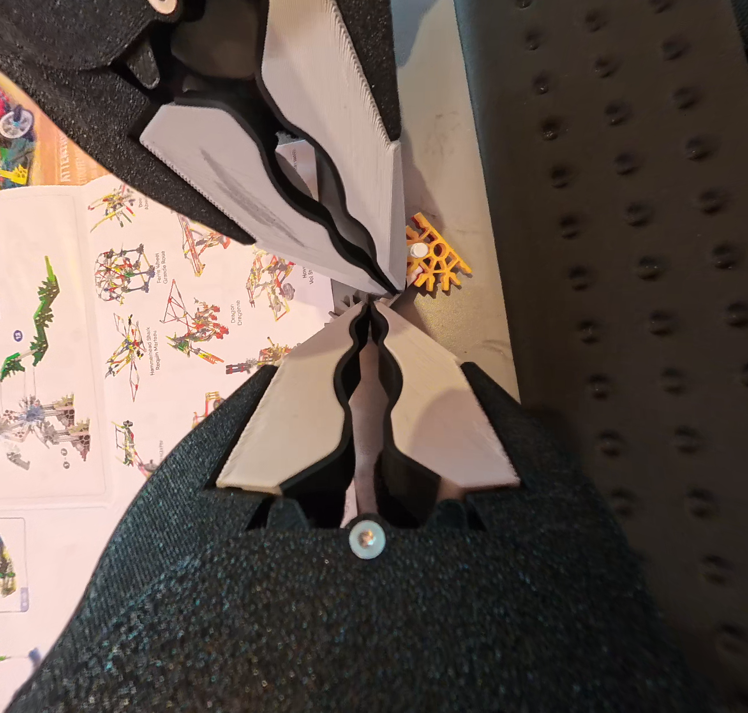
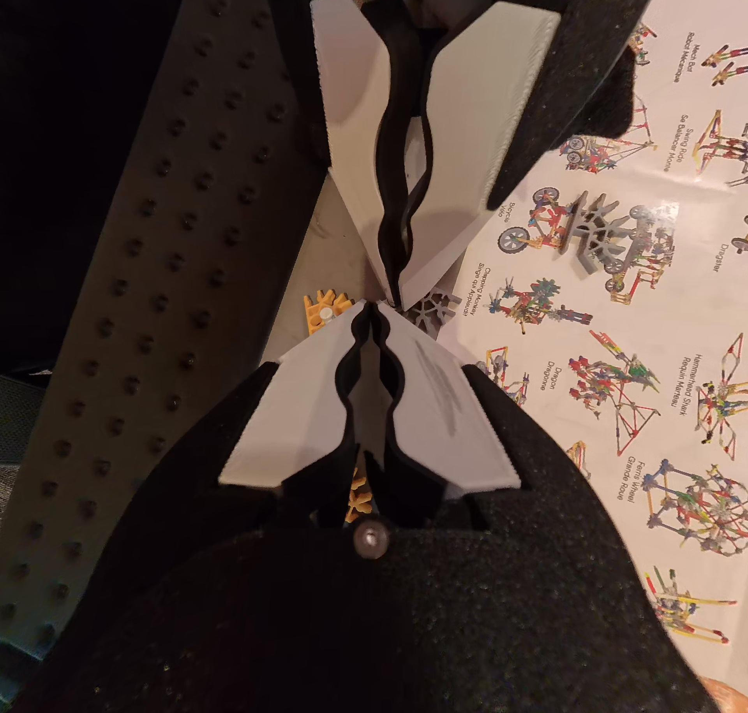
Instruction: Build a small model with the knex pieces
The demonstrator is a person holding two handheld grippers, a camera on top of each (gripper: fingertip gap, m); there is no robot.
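My left gripper (image 1: pixel 370 306) comes in from the bottom of the left wrist view, its jaws shut tip to tip. My right gripper (image 1: pixel 398 289) reaches in from the upper left, also shut, and its tips almost touch the left one's. In the right wrist view the right gripper (image 2: pixel 370 306) is at the bottom and the left gripper (image 2: pixel 394 300) comes from the top. I cannot tell whether anything is pinched between the tips. A yellow connector (image 1: pixel 439 256) with a white rod end lies just beside the tips; it also shows in the right wrist view (image 2: pixel 321 315). A grey connector (image 2: pixel 435 313) lies on the other side, half hidden.
A printed instruction sheet (image 2: pixel 607 370) with pictures of models covers the table beside the grippers; it also shows in the left wrist view (image 1: pixel 141 289). A second grey connector (image 2: pixel 599 236) lies on it. A dark dimpled panel (image 1: pixel 607 329) runs along the far side of a pale strip of table (image 1: pixel 441 147). The grippers are tip to tip, or close to it.
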